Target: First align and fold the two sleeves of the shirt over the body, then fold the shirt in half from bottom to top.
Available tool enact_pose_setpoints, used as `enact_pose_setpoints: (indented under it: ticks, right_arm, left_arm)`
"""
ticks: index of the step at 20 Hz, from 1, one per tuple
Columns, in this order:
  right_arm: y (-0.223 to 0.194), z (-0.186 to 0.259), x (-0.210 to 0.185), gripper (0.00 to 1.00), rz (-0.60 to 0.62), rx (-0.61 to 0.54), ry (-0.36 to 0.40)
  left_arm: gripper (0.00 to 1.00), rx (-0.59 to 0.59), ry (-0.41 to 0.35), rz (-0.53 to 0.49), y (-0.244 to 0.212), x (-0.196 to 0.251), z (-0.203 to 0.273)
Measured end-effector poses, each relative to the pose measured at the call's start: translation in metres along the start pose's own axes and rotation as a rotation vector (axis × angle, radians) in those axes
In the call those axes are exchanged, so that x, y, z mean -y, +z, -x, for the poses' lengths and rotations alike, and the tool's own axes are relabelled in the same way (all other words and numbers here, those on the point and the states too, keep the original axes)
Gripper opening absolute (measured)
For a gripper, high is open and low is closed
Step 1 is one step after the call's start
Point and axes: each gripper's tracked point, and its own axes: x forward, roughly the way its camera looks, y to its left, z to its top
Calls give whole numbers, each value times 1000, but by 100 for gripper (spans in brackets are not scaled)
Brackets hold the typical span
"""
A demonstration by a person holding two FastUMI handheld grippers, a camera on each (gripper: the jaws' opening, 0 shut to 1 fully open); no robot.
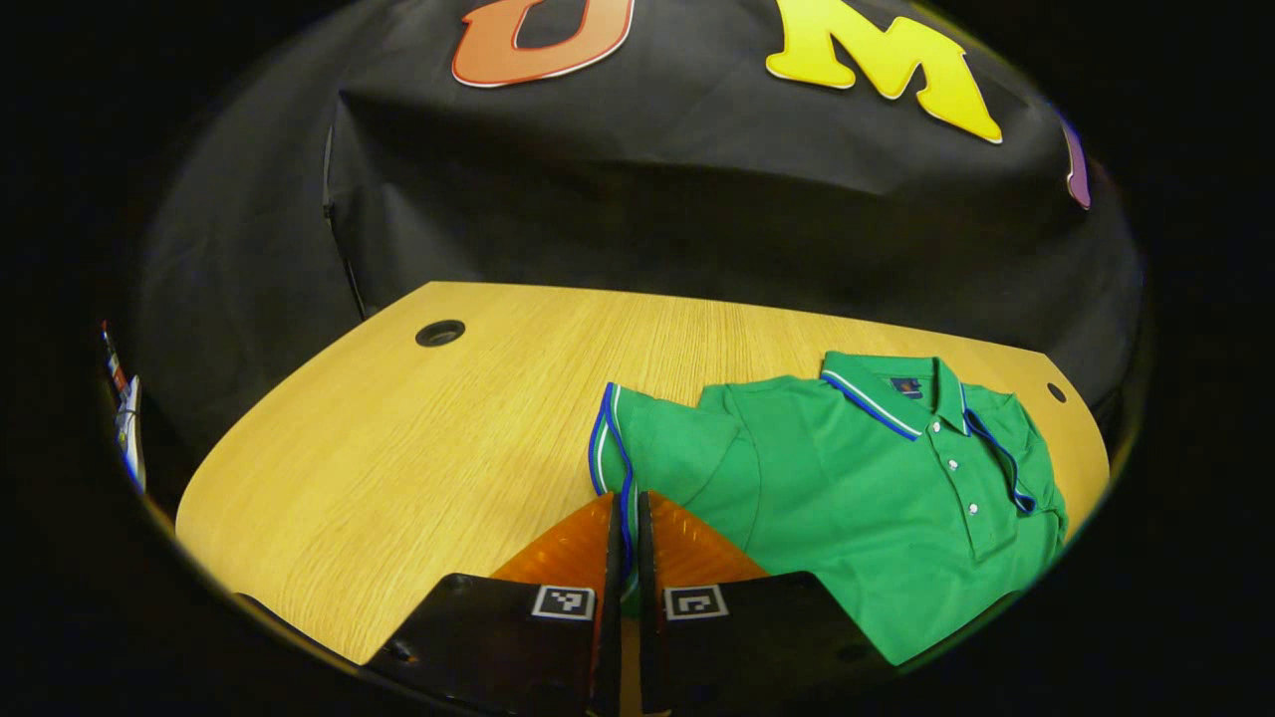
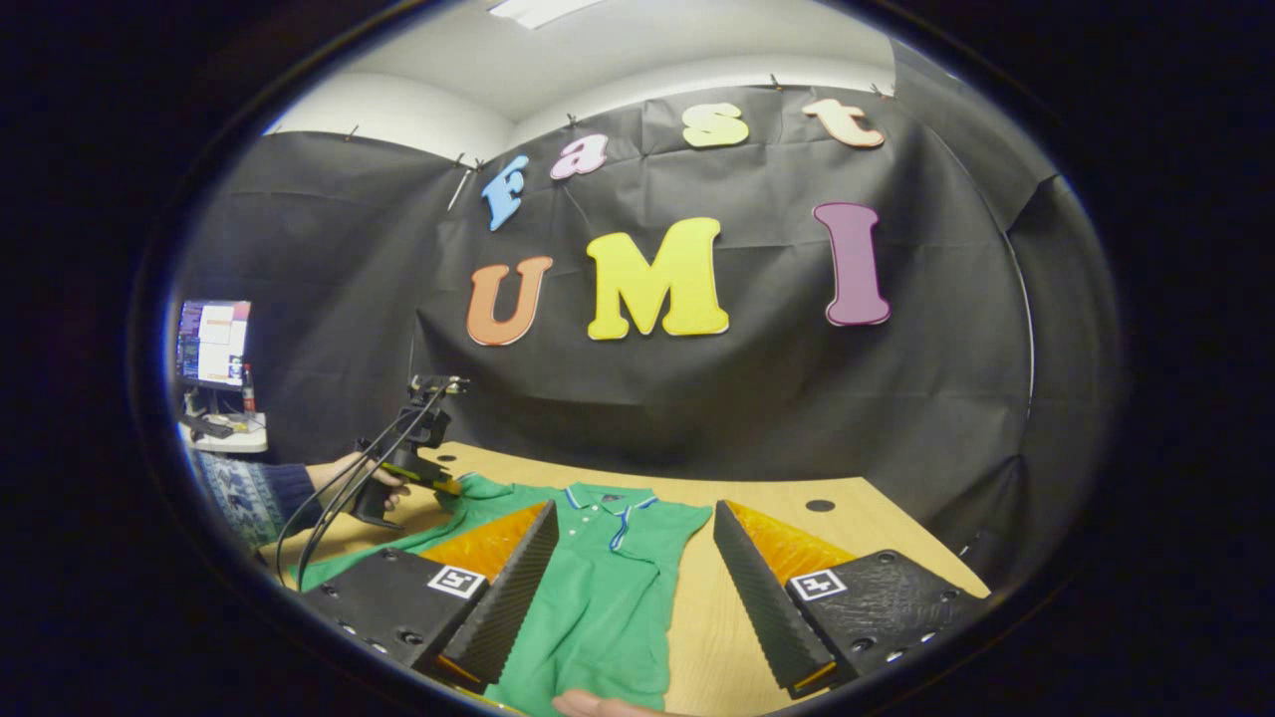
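Surface: a light wood-grain table [image 1: 418,438] with 2 round cable holes, 1 hole [image 1: 440,333] far ahead and to the left of the left gripper's fingers, another [image 1: 1056,392] near the far right edge. Black cloth walls close the booth behind the table; in the right gripper view a white ceiling shows above the cloth, and a lit monitor [image 2: 213,343] stands on a side desk off to the left.

No containers on the table.

Green polo shirt [image 1: 847,478]: lies flat on the table, front up, collar with white and blue trim, button placket showing 3 white buttons. It sits ahead and to the right of the left gripper's fingers. Its sleeve [image 1: 657,448], cuff edged in blue and white, reaches down to those fingers.

Left gripper [image 1: 629,518]: fingers drawn together with a thin slit between them; the blue cuff edge runs into that slit, so the sleeve is pinched. In the right gripper view the same gripper [image 2: 448,486] sits at the shirt's far left corner, held by a hand [image 2: 349,478] in a dark sleeve.

Right gripper [image 2: 634,543]: fingers spread wide, nothing between them. The shirt [image 2: 598,588] lies below, spanning from the left finger toward the gap's middle; bare table shows by the right finger.
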Motion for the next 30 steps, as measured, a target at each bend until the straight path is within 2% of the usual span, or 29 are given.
enact_pose_setpoints:
  ticks: [3, 7, 9, 11, 13, 15, 22, 26, 30]
  right_arm:
    - [-1, -1, -2, 95, 4, -2, -2]
    - [-1, -1, -1, 95, 19, 1, -14]
    - [0, -2, 2, 95, 22, 2, -30]
    - [-2, -1, 2, 95, 16, 2, -31]
    - [-4, -2, 3, 96, 13, -2, -31]
    - [-8, -4, 6, 96, 9, -10, -35]
    - [-4, 7, 11, 95, 35, -12, -42]
    - [11, 26, 14, 95, 60, 40, -65]
    - [1, 49, 13, 95, 59, 29, -79]
  left_arm:
    - [13, 23, -20, -54, 16, 19, 8]
    - [13, 29, -34, -76, 22, 49, 13]
    - [15, 18, -98, -50, 19, 77, 14]
    - [22, 11, -139, -22, 15, 96, 17]
    - [35, 12, -135, -18, 17, 106, 17]
    - [99, 3, -148, -37, 14, 118, 24]
    - [100, 76, -147, -3, 36, 117, 70]
    - [100, 170, -178, 17, 42, 117, 122]
    - [100, 237, -185, -19, 29, 108, 187]
